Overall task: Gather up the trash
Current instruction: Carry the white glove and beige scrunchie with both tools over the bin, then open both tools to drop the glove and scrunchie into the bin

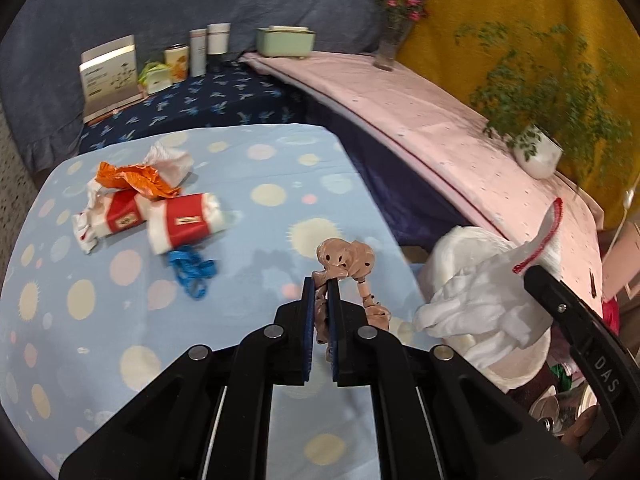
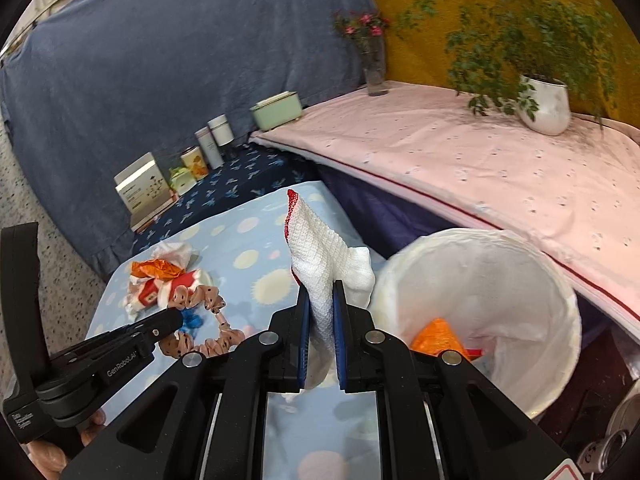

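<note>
My left gripper (image 1: 323, 282) is shut on a pink-brown scrunchie (image 1: 347, 262), held just above the blue dotted tablecloth (image 1: 120, 320); it also shows in the right wrist view (image 2: 200, 340). My right gripper (image 2: 320, 288) is shut on a white cloth with a red hem (image 2: 324, 256), next to the white-lined bin (image 2: 560, 320). The bin holds an orange wrapper (image 2: 438, 338). On the table lie red-and-white wrappers (image 1: 180, 222), an orange wrapper (image 1: 136, 178), crumpled white paper (image 1: 170, 160) and a blue scrap (image 1: 192, 270).
A pink-covered shelf (image 2: 460, 160) carries a potted plant (image 2: 546, 106), a flower vase (image 2: 374, 64) and a green box (image 2: 276, 110). Boxes and tins (image 1: 176, 64) stand on a dark blue cloth at the back. Metal cans (image 1: 560, 408) lie beside the bin.
</note>
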Available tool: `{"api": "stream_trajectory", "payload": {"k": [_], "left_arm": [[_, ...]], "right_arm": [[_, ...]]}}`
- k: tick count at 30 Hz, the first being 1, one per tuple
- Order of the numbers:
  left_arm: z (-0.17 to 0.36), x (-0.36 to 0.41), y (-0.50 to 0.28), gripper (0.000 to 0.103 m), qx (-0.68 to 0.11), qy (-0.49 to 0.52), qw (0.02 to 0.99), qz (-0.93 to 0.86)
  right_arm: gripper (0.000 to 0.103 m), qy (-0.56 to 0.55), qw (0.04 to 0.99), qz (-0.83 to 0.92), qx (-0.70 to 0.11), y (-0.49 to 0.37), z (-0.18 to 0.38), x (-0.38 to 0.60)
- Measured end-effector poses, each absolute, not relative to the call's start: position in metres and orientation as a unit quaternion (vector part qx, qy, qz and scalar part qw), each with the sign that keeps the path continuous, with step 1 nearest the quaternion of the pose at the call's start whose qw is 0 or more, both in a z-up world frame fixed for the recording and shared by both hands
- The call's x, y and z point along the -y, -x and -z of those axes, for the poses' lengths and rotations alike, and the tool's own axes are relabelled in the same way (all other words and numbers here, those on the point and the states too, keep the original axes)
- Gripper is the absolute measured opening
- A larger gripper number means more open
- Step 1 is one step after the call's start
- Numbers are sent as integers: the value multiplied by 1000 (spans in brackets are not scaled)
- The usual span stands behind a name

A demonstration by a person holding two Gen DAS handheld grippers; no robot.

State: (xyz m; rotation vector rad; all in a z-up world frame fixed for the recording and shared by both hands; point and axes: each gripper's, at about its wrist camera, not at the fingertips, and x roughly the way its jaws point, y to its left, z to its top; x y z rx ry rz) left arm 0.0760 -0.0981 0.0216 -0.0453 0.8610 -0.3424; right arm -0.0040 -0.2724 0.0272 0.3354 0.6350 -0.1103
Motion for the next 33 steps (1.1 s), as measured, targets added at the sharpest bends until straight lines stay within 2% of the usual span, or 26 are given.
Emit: {"api": "stream_trajectory", "payload": {"k": [15, 25, 28, 29, 30, 31, 32, 33], "left_arm": [[-21, 212, -43, 6, -412, -34, 877, 246], [-9, 246, -40, 7, -421, -46, 864, 272], [-7, 251, -40, 10, -422, -47, 861, 278], [-7, 252, -41, 15, -422, -46, 862, 278], [-7, 252, -41, 21, -422, -46, 862, 276], [-6, 252, -42, 33, -422, -44, 863, 275], [-6, 251, -43, 40, -422, -41, 864, 273], [-6, 250, -43, 41, -421, -39, 865, 271]], "right_arm": [[10, -196, 926, 115, -300, 42, -17, 363], [10, -210, 918, 132, -311, 47, 0, 388], [18, -212, 917, 137, -309, 48, 2, 389], [22, -212, 917, 141, -308, 48, 2, 390], [30, -214, 917, 143, -306, 49, 2, 391], [35, -213, 917, 146, -303, 49, 1, 391], [35, -212, 918, 148, -302, 49, 0, 391], [35, -210, 918, 147, -302, 49, 0, 391]]}}
